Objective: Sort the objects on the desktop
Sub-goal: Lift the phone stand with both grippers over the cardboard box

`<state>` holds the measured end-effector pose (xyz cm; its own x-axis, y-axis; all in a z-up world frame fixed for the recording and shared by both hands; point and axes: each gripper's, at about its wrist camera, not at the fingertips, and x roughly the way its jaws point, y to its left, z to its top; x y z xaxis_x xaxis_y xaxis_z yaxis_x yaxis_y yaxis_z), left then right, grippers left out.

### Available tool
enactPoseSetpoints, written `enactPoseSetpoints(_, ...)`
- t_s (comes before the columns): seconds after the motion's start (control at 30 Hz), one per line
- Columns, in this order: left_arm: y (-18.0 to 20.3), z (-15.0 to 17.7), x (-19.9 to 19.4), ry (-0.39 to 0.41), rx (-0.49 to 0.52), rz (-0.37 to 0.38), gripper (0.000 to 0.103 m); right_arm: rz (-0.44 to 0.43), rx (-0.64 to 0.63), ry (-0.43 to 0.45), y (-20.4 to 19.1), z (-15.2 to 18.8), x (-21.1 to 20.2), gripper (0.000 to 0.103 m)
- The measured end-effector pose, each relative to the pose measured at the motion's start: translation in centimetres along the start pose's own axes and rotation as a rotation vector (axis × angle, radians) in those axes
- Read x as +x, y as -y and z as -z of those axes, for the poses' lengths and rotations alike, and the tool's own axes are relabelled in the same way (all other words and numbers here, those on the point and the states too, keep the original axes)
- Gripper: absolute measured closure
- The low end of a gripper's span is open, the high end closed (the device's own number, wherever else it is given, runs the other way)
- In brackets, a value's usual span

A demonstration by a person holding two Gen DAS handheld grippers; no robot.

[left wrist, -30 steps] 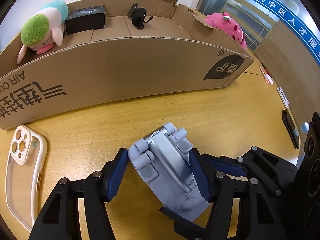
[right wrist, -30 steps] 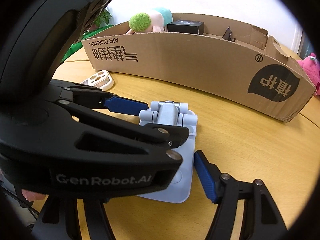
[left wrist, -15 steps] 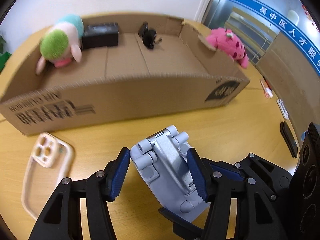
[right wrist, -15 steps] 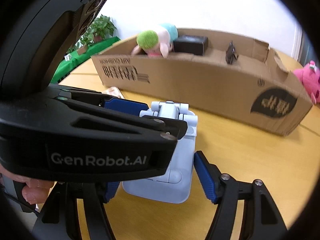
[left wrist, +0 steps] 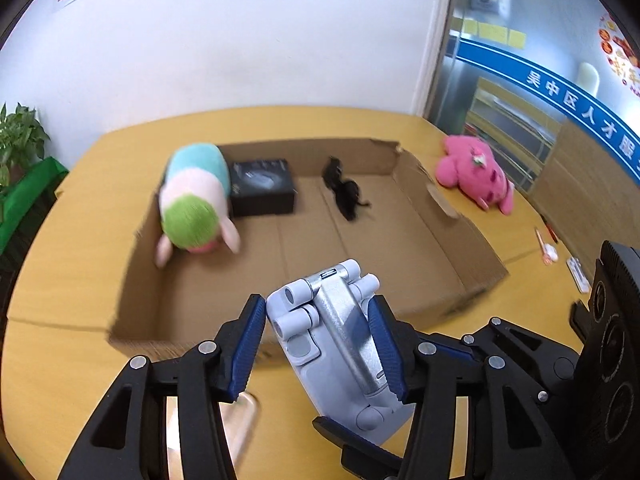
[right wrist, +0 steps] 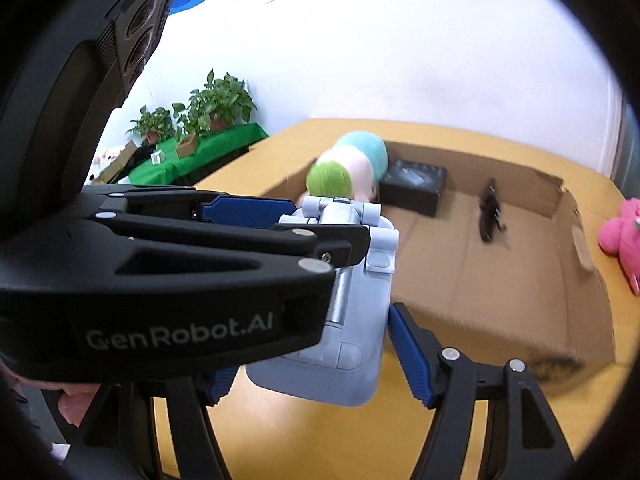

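Risk of grey phone stand (left wrist: pixel 340 340) slipping between closing left gripper (left wrist: pixel 320 344) and part-open right gripper (right wrist: pixel 316 344), both seemingly gripping, over cardboard box (left wrist: pixel 460 240)

light: bright, even | blur: motion smear on cardboard box (left wrist: pixel 460 256) (both views) | edges: fisheye-bent, dark corners

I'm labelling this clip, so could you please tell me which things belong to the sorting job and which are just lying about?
Job: grey phone stand held by the closing left gripper, cardboard box, plush toy, black box, pink plush.
Lying about: potted plants, green cloth.
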<state>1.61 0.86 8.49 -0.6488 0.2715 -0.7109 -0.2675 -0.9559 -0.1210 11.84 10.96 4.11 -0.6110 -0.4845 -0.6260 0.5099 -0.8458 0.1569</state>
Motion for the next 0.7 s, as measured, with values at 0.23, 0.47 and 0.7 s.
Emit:
enactPoseSetpoints(0.23,-5.2,-3.7,2.1,-0.011,0.014,-0.041,0.047,-0.081,0.098,-0.031,0.3,-5.1,5.0,0.036)
enactPoseSetpoints(0.47,-10.2,-6.1,6.5,-0.084,-0.01,-0.007,0.047,-0.117,0.246,-0.108,1.5,-8.3,11.3,0.036)
enactPoseSetpoints(0.7,-13.2,-5.5,11.0,-0.197,-0.031,0.02,0.047,-0.125,0.396,-0.204,2.4,-7.8,16.8,0.036)
